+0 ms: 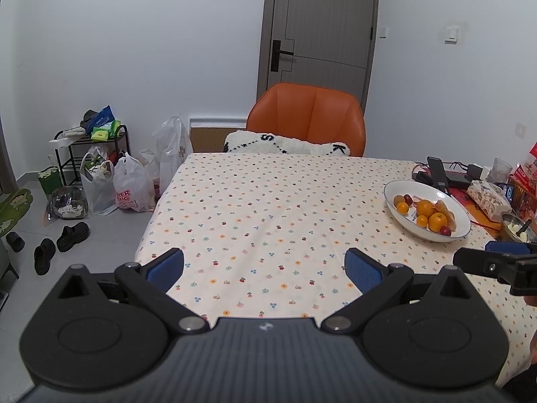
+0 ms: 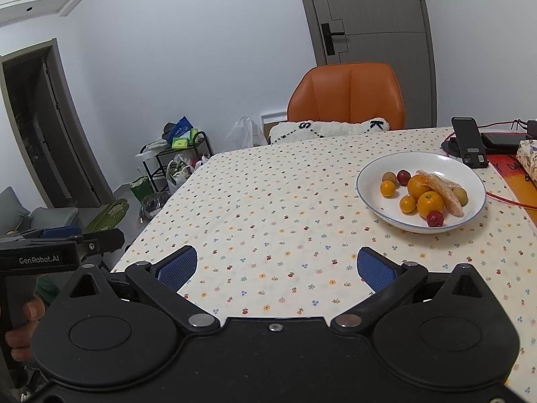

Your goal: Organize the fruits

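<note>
A white bowl [image 1: 399, 221] [image 2: 372, 201] sits on the right part of the flower-print tablecloth [image 1: 268, 208] [image 2: 275, 221]. It holds several oranges [image 2: 429, 203] [image 1: 436, 220], small red fruits [image 2: 435, 219], green-brown round fruits [image 2: 389, 177] and peeled orange segments [image 2: 446, 194]. My left gripper [image 1: 265, 265] hovers open over the near table edge, nothing between its blue pads. My right gripper [image 2: 277, 265] is open too, empty, with the bowl ahead and to its right. In the left wrist view the right gripper's tip [image 1: 493, 255] pokes in from the right.
An orange chair [image 1: 308, 117] [image 2: 349, 97] with a white cushion [image 1: 285, 144] stands behind the table. A phone stand [image 2: 468, 141], cables, a tissue box [image 1: 486, 196] and a metal bowl [image 1: 517, 228] crowd the right side. Bags [image 1: 131, 188], a rack and shoes [image 1: 72, 236] lie on the floor at left.
</note>
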The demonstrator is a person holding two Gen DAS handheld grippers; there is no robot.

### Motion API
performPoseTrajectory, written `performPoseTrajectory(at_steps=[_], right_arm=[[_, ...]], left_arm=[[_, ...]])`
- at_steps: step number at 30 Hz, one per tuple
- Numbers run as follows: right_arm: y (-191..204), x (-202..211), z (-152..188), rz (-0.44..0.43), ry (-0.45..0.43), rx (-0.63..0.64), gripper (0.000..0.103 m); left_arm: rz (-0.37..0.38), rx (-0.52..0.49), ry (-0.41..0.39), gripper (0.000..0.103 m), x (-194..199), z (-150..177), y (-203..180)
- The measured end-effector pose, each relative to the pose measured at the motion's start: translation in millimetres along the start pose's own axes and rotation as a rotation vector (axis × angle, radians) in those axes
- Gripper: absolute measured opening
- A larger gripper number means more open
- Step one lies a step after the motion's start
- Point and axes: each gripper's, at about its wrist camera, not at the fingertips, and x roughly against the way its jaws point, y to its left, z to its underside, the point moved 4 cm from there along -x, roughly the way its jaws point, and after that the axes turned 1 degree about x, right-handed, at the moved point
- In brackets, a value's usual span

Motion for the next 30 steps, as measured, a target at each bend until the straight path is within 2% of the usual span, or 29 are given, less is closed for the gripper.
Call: performPoseTrajectory(at_steps=[30], right_arm=[[-3.4, -2.1, 3.8, 0.001, 0.006, -0.008, 0.103]], left_arm=[[0.005, -0.001, 0.004, 0.101, -1.0, -1.6, -2.0]])
